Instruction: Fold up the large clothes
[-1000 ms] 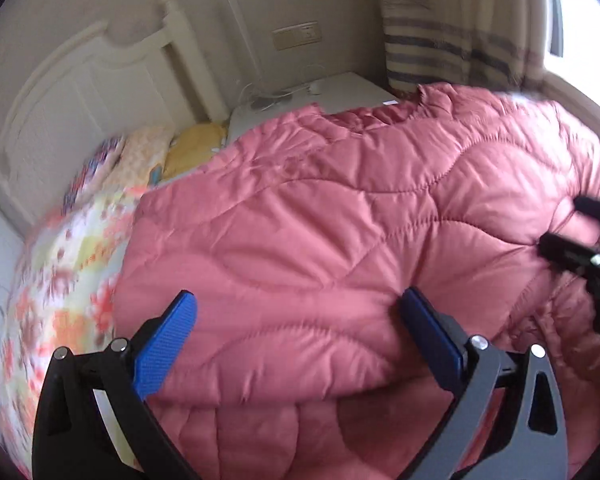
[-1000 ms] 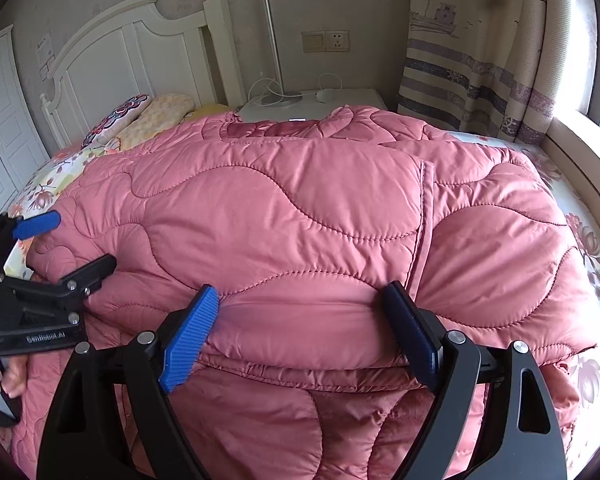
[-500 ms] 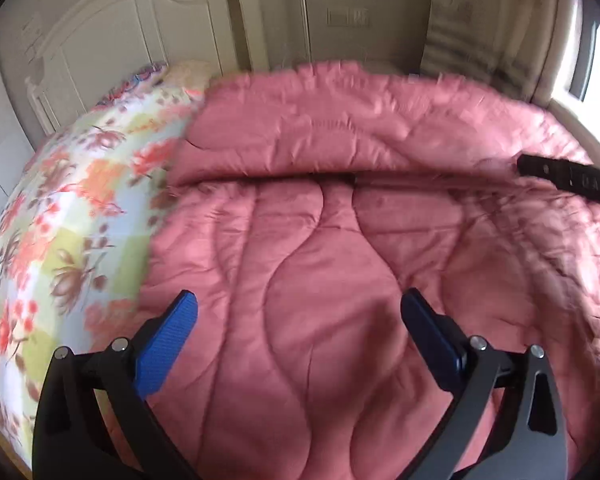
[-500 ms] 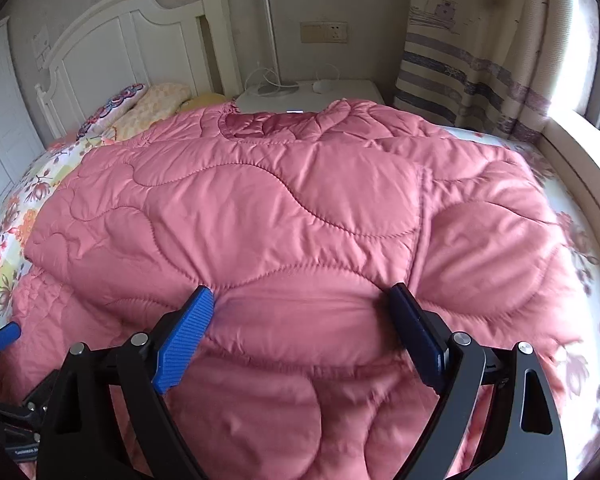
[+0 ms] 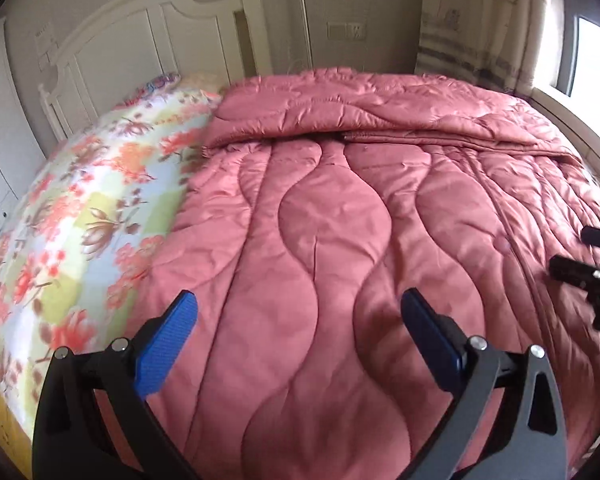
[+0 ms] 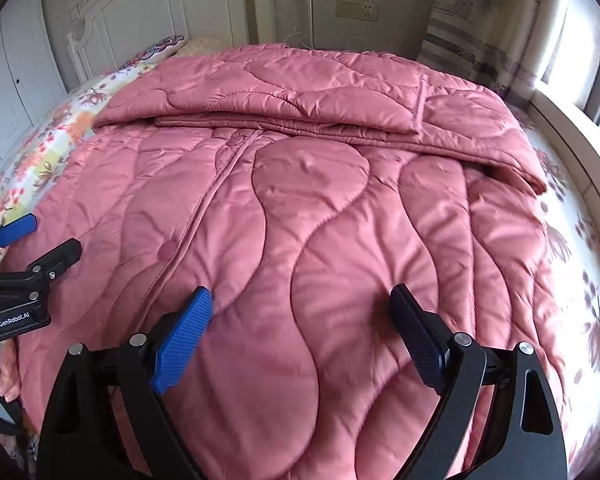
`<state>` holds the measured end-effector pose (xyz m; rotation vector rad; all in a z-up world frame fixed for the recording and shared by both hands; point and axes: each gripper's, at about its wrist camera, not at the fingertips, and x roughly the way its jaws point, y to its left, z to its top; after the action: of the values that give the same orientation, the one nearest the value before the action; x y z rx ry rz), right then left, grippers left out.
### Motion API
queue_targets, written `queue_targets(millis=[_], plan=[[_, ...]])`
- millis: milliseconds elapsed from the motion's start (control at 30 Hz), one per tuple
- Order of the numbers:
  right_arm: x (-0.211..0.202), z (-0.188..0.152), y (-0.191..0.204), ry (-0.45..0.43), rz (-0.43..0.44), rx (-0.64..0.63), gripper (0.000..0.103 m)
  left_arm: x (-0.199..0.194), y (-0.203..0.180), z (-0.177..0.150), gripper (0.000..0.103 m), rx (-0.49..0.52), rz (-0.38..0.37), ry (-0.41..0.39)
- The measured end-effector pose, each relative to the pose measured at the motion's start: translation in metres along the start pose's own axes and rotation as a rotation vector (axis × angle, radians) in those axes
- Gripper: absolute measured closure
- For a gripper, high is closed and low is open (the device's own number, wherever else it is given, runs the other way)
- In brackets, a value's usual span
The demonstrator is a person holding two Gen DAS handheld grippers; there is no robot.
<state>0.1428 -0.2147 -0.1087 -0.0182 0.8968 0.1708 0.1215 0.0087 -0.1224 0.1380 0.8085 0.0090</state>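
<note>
Both grippers now back from the fold; pink quilt [image 6: 300, 220] lies doubled on bed. Left gripper [image 5: 296, 312] and right gripper [image 6: 302, 304] wide, empty.

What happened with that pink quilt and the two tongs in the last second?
Both tongs, left and right, let go of the folded edge and drew back toward the near side, open and empty. The pink quilt now lies with its far part folded over. The floral sheet and headboard stayed put.

A home bedroom: white headboard [image 6: 148, 4], floral bedsheet [image 5: 80, 216], curtain [image 6: 480, 20] beside a window [image 5: 596, 60].
</note>
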Motion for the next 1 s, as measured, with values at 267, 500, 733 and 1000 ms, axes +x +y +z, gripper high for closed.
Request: queue_targets(millis=[267, 500, 733, 1000], plan=[[-0.033, -0.053, -0.009, -0.024, -0.051, -0.018, 0.017, -0.011, 0.006, -0.030, 0.002, 0.011, -0.009, 0.030], [-0.055, -0.101, -0.019, -0.054, -0.060, -0.071, 0.017, -0.022, 0.012, -0.055, 0.002, 0.039, -0.013, -0.009], [-0.083, -0.117, -0.037, -0.066, -0.088, -0.075, 0.017, -0.042, 0.035, -0.071, 0.002, 0.011, -0.029, -0.051], [-0.099, -0.120, -0.110, -0.116, -0.117, 0.209, 0.017, -0.051, 0.126, -0.087, 0.002, -0.314, -0.169, -0.113]])
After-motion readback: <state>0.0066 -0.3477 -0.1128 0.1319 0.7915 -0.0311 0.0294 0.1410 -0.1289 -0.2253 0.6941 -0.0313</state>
